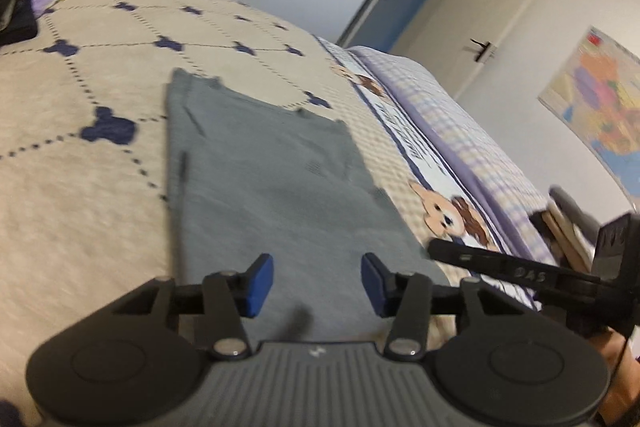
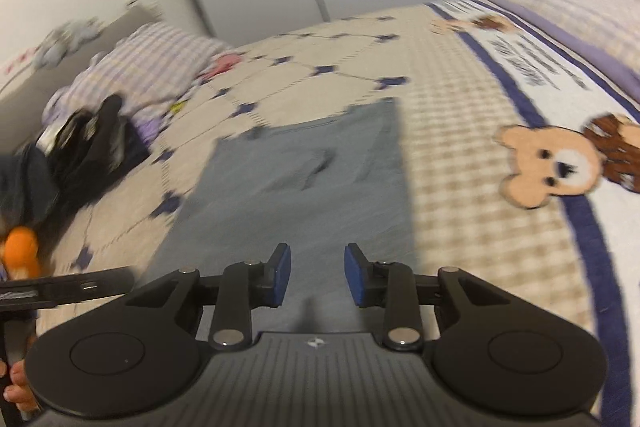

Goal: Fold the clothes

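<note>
Both the left gripper (image 1: 317, 281) and the right gripper (image 2: 316, 275) are hovering, jaws apart and empty, over the near end of the grey garment (image 1: 276, 183) lying flat on the bedspread (image 1: 80, 115), seemingly lined up to pinch its hem.

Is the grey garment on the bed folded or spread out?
Folded, apparently: the grey garment lies flat on the bed cover as a narrow rectangle with straight edges, no sleeves or legs showing. Layers cannot be told.

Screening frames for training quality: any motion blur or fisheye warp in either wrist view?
Left wrist: grey garment and bedspread mildly smeared, left tool sharp, wardrobe lines bowed. Right wrist: heavier blur on the garment and bear print; right tool crisp; dark corner vignetting in both.
</note>
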The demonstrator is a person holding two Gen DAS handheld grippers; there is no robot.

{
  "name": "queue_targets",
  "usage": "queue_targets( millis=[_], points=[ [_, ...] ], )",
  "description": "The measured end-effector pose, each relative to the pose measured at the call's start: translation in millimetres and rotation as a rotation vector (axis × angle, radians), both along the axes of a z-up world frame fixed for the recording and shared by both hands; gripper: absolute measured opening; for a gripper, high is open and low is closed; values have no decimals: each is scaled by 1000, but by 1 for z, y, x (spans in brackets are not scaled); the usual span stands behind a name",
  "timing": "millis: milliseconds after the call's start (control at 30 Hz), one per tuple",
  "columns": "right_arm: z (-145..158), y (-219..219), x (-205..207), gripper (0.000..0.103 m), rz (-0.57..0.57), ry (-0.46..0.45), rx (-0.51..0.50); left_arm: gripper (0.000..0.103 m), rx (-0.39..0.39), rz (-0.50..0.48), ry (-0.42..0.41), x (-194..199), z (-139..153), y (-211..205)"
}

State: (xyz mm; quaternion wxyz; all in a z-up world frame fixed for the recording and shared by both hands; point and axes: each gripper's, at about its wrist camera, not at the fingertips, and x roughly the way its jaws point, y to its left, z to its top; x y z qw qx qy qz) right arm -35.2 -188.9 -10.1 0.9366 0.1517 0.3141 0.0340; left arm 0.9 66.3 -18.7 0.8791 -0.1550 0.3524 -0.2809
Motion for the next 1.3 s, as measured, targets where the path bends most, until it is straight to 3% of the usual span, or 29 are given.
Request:
queue_targets(
  millis=[167,333,500,533,733,800,933,1067,1300],
  points=[
    [-15,46,-5,31,72,-10,-43,43,71,11,-52,-12,-13,-9],
    [-33,52,-4,29,70,14,-119,37,157,17,-36,-13,-30,-5],
    [-49,31,-11,5,51,33,-87,27,148,37,-14,-11,-39,4],
    [-50,26,-13,5,47,28,-72,26,134,44,-4,-11,-40,7],
    [-48,5,-26,5,26,4,-28,23,94,66,22,-11,-43,17],
    [-48,-2,-32,18,-8,2,-2,23,84,66,17,-13,-41,17],
    [-38,-11,-38,19,-29,-62,37,24,46,48,-36,-20,-32,16],
    [-34,-10,-35,19,-54,-92,-14,25,73,40,-67,-21,-31,12],
    [-49,-16,-29,18,-86,-31,-62,25,102,60,-13,-15,-40,14]
  ],
)
